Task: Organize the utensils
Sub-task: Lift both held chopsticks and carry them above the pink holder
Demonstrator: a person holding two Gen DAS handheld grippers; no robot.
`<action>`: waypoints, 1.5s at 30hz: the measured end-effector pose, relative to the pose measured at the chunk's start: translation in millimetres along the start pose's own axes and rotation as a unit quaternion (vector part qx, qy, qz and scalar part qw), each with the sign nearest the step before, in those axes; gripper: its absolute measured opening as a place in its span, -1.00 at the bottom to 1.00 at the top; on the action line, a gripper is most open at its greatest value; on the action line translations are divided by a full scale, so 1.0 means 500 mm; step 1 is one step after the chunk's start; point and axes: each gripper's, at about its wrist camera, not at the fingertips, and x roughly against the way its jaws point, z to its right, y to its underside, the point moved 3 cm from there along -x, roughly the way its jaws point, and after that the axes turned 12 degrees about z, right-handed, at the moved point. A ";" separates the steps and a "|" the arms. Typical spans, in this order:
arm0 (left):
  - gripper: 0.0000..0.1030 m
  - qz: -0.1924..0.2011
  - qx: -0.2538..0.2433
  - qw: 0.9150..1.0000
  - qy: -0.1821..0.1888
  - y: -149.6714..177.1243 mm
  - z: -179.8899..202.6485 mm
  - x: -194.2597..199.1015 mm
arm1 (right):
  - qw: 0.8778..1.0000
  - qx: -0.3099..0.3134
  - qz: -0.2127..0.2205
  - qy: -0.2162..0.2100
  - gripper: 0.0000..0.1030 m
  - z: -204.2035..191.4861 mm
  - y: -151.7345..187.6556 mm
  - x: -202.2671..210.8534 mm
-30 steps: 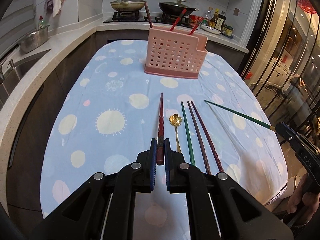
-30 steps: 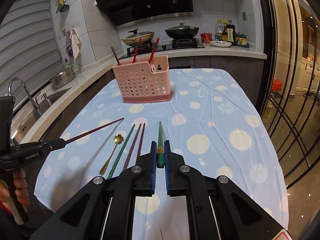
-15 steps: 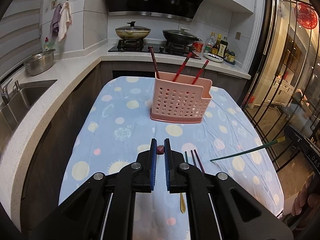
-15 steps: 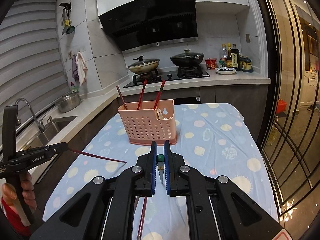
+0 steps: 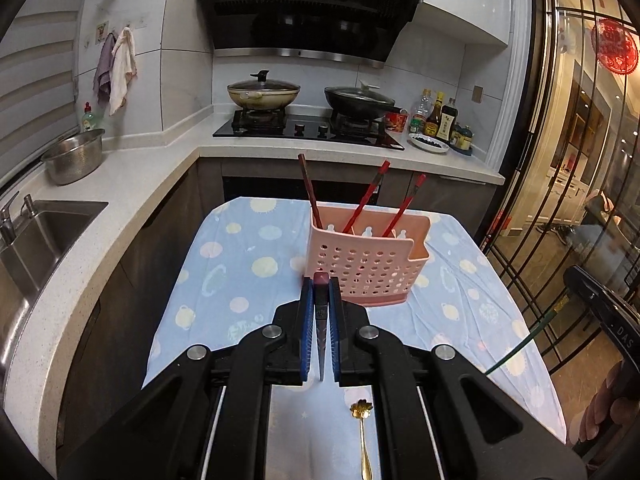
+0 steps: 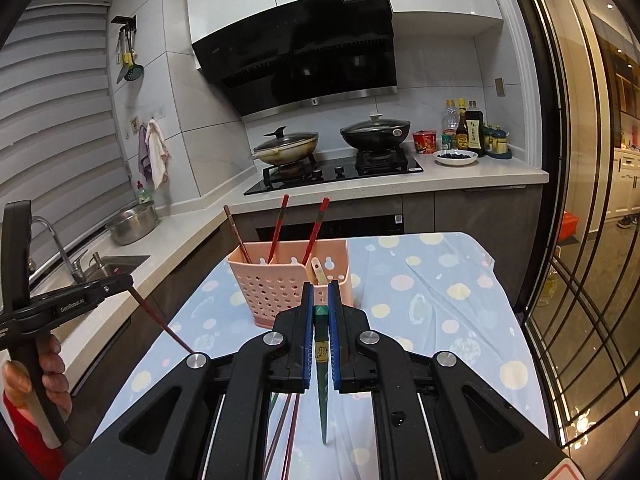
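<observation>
Pink perforated utensil holder [image 5: 366,268] stands upright on the table, at its far half, with three chopsticks leaning out of its larger compartment: one dark brown [image 5: 310,192] at the left, two red [image 5: 366,198] toward the right. In the right wrist view a pale utensil handle [image 6: 318,270] rests in the smaller side compartment.

Left gripper [image 5: 321,286] is clenched on a dark red chopstick [image 5: 321,320], held by its thick end between the blue pads [image 5: 306,320]; the thin end hangs down and back toward the camera, off the cloth. Right gripper [image 6: 320,292] is likewise clamped on a green chopstick [image 6: 322,380], its blunt green end at the fingertips, its point angled downward (a gold label band shows on the shaft). Both grippers sit in front of the holder, above the table.

A gold flower-headed spoon [image 5: 362,428] lies on the tablecloth beneath the left gripper. Further chopsticks [image 6: 288,432], dark red and green, lie on the cloth under the right gripper, partly hidden by its body.

The tablecloth [image 5: 240,264] is light blue with pale spots. Behind the table: a counter with a hob carrying two lidded pans [image 5: 264,92], sauce bottles [image 5: 440,118], a steel bowl [image 5: 74,156] beside a sink [image 5: 44,232].

A person's hand [image 6: 52,368] grips the left tool's handle.
</observation>
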 end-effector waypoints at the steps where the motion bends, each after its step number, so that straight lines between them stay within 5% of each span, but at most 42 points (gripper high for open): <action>1: -0.86 0.003 -0.002 1.000 0.000 -0.010 0.002 -0.005 | 1.000 0.001 0.004 0.000 -0.87 0.000 -0.010 -0.008; 29: -0.86 0.100 -0.011 0.994 0.033 -0.310 0.078 -0.132 | 0.994 0.016 0.103 -0.006 -0.87 -0.029 -0.301 -0.227; 45: -0.86 0.044 -0.011 0.998 0.033 -0.272 0.093 -0.279 | 0.999 0.013 0.045 -0.006 -0.87 -0.020 -0.237 -0.382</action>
